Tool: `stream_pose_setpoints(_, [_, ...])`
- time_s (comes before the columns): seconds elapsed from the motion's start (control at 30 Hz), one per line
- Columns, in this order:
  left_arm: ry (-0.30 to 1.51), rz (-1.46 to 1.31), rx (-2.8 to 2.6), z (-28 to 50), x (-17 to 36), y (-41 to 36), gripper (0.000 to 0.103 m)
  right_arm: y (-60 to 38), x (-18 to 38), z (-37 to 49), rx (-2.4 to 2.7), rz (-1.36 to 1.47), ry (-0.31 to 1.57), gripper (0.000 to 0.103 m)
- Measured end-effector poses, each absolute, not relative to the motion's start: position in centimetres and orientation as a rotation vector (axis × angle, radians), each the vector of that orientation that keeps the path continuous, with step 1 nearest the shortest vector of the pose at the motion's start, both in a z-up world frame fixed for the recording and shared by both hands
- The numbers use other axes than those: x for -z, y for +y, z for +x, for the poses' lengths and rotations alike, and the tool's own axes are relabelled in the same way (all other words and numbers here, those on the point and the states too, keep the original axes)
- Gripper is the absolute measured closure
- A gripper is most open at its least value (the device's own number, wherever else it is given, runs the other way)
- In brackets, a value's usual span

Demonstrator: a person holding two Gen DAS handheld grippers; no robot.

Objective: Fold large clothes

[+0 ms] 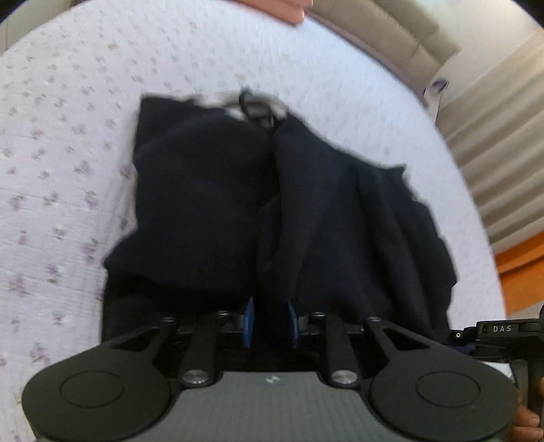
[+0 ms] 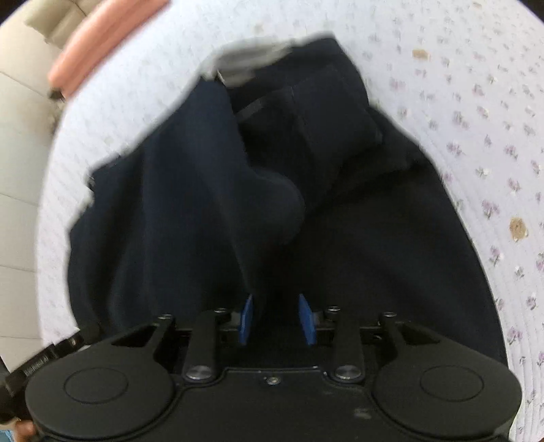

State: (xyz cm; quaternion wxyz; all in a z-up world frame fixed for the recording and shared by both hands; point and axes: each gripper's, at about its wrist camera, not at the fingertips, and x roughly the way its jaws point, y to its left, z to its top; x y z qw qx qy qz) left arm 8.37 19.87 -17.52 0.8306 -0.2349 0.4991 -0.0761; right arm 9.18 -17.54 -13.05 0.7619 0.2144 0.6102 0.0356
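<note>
**Dark garment heaped on the bed, both grippers over its near edge**

The navy garment (image 1: 272, 204) lies bunched in the middle of the bed sheet (image 1: 68, 170), a white sheet with small lilac sprigs. In the right wrist view the garment (image 2: 272, 204) shows a sewn panel and a grey inner band toward 12 o'clock, likely a waistband or collar. It looks soft, thick and limp, so it should sag and drag rather than hold a shape; a hem or seam would probably give the surest hold.

The left hand-held gripper (image 1: 271, 321) has its blue fingers (image 1: 249, 319) slightly apart, with dark cloth lying between them; whether the pads press on it cannot be told. The right hand-held gripper (image 2: 276, 319) stands wider, its fingers (image 2: 245, 318) apart, cloth beneath and between them, not visibly pinched.

Open sheet surrounds the heap from 9 through 12 to 3 o'clock, giving room to spread it. A pink pillow (image 2: 85, 54) and beige headboard (image 1: 391, 30) bound the far edge.
</note>
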Motion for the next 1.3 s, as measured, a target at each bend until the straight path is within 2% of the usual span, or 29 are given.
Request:
stream_pose_setpoints(0.07, [1.008,-0.5,0.174,8.4,15.6,20.4,0.078,-16.7,10.8,9.1,-0.118,0.399,1.264,0.047])
stream_pose_setpoints(0.17, [0.927,-0.528,0.233,9.0,13.6,20.4,0.078,-13.4,7.8,8.9,-0.222,0.29,1.163,0.047])
stream_pose_setpoints(0.23, [0.903,-0.538,0.307,8.9,13.3,19.4,0.078,-10.6,7.2,9.0,-0.279,0.215,1.128,0.051])
stream_pose_setpoints(0.33, [0.965,-0.5,0.373,9.3,15.3,16.2,0.078,-6.6,9.4,9.2,-0.302,0.046,1.12,0.052])
stream_pose_setpoints(0.37, [1.005,-0.483,0.372,9.6,16.6,15.2,0.078,-5.2,10.6,9.2,-0.291,-0.018,1.137,0.055])
stream_pose_setpoints(0.43, [1.074,-0.453,0.344,9.8,19.1,14.2,0.08,-3.5,14.0,9.4,-0.252,-0.126,1.211,0.056])
stream_pose_setpoints(0.47, [1.087,-0.455,0.338,10.2,20.4,14.1,0.082,-3.3,15.8,9.4,-0.247,-0.138,1.248,0.055])
stream_pose_setpoints(0.5, [1.114,-0.472,0.326,10.0,21.6,14.2,0.091,-4.0,16.8,9.1,-0.252,-0.126,1.245,0.055])
stream_pose_setpoints(0.6, [1.135,-0.561,0.298,9.0,23.2,15.0,0.093,-4.8,17.0,9.1,-0.281,-0.11,1.221,0.053])
stream_pose_setpoints(0.77, [1.059,-0.542,0.257,6.1,21.1,15.0,0.093,-5.3,15.8,8.5,-0.356,-0.097,1.214,0.053])
stream_pose_setpoints(0.83, [1.008,-0.551,0.212,4.1,19.5,15.2,0.088,-7.3,14.1,6.9,-0.403,-0.051,1.187,0.049])
stream_pose_setpoints(0.9, [0.982,-0.566,0.152,2.0,18.1,15.4,0.082,-9.8,12.6,5.0,-0.445,-0.014,1.161,0.037])
stream_pose_setpoints(0.93, [0.977,-0.558,0.11,0.6,17.2,15.3,0.078,-11.2,11.9,3.8,-0.456,-0.009,1.146,0.036])
stream_pose_setpoints(1.07, [0.971,-0.513,0.026,-5.5,14.4,14.6,0.077,-17.5,10.7,-1.2,-0.449,-0.04,1.164,0.035])
stream_pose_setpoints(1.1, [0.979,-0.505,-0.001,-6.8,14.1,14.2,0.075,-19.3,10.7,-2.4,-0.441,-0.035,1.189,0.034])
stream_pose_setpoints(1.17, [1.015,-0.492,-0.048,-9.4,13.8,14.2,0.063,-22.5,10.5,-4.9,-0.413,-0.021,1.251,0.032])
stream_pose_setpoints(1.2, [1.039,-0.483,-0.093,-10.7,13.9,14.3,0.054,-24.1,10.6,-5.9,-0.393,-0.019,1.282,0.03])
stream_pose_setpoints(1.3, [1.083,-0.524,-0.161,-14.7,14.5,15.2,0.052,-27.7,11.9,-9.0,-0.324,-0.014,1.368,0.028])
